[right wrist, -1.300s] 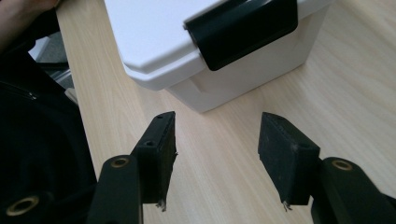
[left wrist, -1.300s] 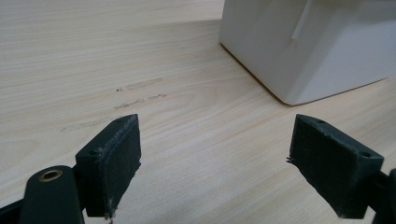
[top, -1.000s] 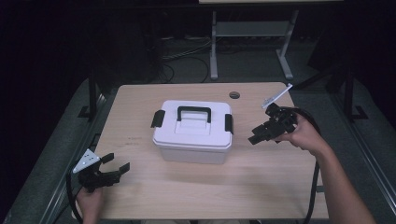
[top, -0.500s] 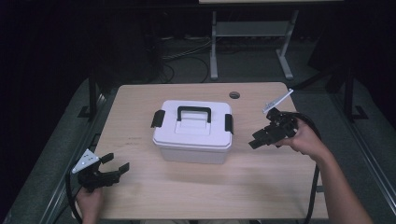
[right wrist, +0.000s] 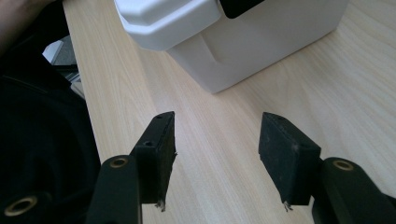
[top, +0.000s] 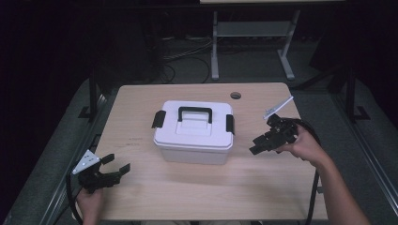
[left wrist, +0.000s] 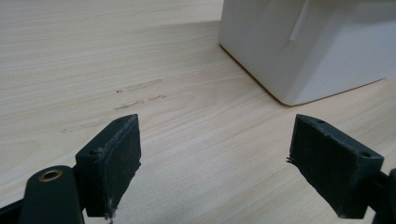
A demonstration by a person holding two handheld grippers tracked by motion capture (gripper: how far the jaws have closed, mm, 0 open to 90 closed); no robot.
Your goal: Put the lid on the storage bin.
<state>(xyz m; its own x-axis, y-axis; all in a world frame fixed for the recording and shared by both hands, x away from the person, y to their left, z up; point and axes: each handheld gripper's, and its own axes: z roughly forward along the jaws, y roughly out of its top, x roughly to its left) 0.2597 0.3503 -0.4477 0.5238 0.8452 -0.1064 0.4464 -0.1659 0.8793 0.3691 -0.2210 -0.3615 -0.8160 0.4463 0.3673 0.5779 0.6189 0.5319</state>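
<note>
White box (top: 195, 131) w/ black handle (top: 194, 111) in high view, L gripper (left wrist: 215, 163) & R gripper (right wrist: 217, 154) jaws apart, empty.

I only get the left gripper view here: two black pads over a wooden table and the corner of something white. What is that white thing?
Observer: A white storage box with its lid on, mid-table; the lid carries a black handle.
Operator: Is it locked shut?
Observer: A black latch sits at each end of the lid; both lie flat against the box.
Operator: Where is the other tool?
Observer: The right gripper is beside the box's right end, apart from it, jaws open with nothing between them.
Operator: Anything else on the table?
Observer: Just a small round hole near its far edge.
</note>
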